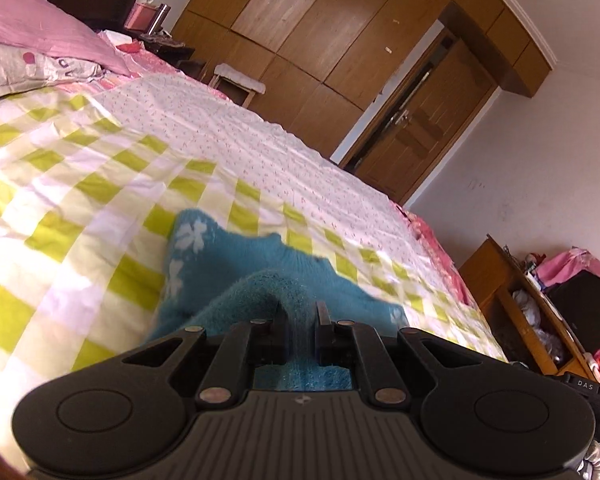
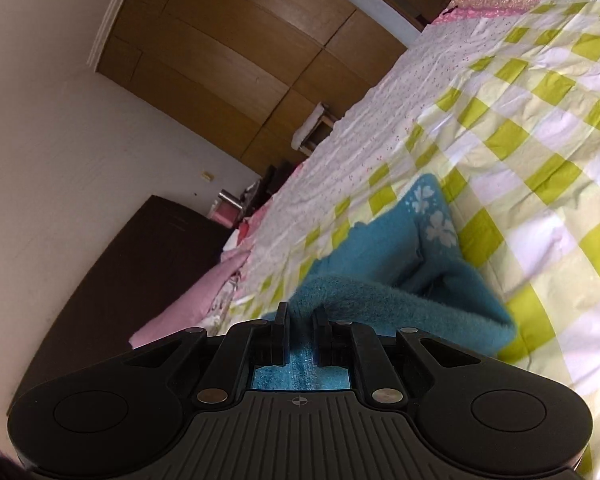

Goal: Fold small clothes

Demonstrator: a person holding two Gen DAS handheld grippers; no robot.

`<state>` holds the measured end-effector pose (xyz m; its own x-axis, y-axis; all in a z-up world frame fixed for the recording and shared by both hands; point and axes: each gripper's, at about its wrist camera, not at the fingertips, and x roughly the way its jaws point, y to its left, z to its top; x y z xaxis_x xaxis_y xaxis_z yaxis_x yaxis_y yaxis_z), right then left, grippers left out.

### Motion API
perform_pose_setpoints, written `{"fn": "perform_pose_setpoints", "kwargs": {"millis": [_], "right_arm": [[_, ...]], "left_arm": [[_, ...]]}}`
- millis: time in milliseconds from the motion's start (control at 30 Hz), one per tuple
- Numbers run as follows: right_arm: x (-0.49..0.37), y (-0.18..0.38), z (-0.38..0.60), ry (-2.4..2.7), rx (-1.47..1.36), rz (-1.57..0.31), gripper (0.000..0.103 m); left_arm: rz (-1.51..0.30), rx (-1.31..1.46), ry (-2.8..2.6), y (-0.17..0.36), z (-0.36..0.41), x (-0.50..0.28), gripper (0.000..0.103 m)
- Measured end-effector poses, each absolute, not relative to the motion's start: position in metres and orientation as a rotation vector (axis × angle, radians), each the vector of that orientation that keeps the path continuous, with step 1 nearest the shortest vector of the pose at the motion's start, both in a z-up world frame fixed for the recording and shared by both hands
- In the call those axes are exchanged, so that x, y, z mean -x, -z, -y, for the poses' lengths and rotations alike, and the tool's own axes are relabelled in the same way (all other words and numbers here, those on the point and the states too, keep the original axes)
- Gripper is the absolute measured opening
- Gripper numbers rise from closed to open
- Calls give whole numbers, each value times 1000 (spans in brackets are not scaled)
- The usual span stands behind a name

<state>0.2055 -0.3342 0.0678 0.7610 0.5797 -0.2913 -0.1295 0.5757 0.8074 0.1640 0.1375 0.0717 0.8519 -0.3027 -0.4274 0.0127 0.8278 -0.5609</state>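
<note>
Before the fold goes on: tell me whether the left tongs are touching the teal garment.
Touching. The left wrist view shows the left tongs shut on a fold of the teal garment, fabric pinched between both fingers.

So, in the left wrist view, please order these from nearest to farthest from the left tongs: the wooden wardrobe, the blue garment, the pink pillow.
1. Blue garment: clamped in the left tongs.
2. Pink pillow: upper left, at the bed's far end.
3. Wooden wardrobe: beyond the bed, top centre.
</note>
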Motion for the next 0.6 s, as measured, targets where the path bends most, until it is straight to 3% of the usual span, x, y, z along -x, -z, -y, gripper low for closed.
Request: {"fn": "perform_pose_setpoints", "kwargs": {"millis": [333, 600], "right_arm": [[-324, -33, 314, -267, -908, -630, 11], [-361, -1, 310, -179, -925, -705, 15]], "left_arm": [[-596, 633, 27, -26, -165, -275, 16], [-609, 693, 15, -14, -168, -295, 18]]}}
